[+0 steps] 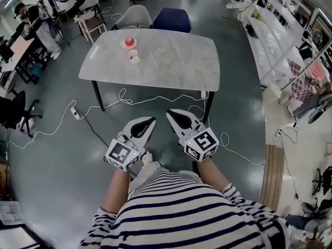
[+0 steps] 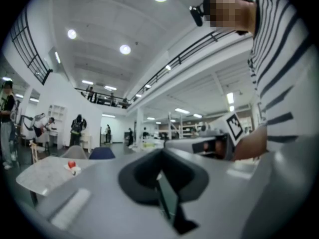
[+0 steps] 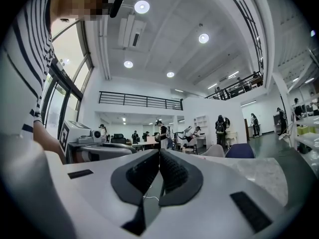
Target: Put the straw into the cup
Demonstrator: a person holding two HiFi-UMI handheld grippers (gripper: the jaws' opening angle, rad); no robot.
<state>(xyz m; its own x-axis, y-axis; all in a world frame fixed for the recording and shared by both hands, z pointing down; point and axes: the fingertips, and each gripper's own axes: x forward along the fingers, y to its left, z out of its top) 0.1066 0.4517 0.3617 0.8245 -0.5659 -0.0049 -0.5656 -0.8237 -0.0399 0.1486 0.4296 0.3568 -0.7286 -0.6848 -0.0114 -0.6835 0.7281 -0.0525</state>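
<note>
In the head view a thin white straw (image 1: 153,58) lies on the grey marble table (image 1: 181,66), far ahead of me. Just left of the straw stands a small white cup (image 1: 134,55), with a red round thing (image 1: 129,41) on a pale plate behind it. Both grippers hang low over the floor, well short of the table. My left gripper (image 1: 151,121) is shut and holds nothing. My right gripper (image 1: 169,113) is shut and empty too. The left gripper view shows its jaws (image 2: 160,151) closed, with the table (image 2: 42,172) far to the left. The right gripper's jaws (image 3: 159,151) are pressed together.
A grey chair (image 1: 134,15) and a blue chair (image 1: 171,19) stand behind the table. White cables (image 1: 124,97) run over the floor between me and the table. Desks with people (image 1: 31,25) are at the left, shelving (image 1: 280,40) along the right.
</note>
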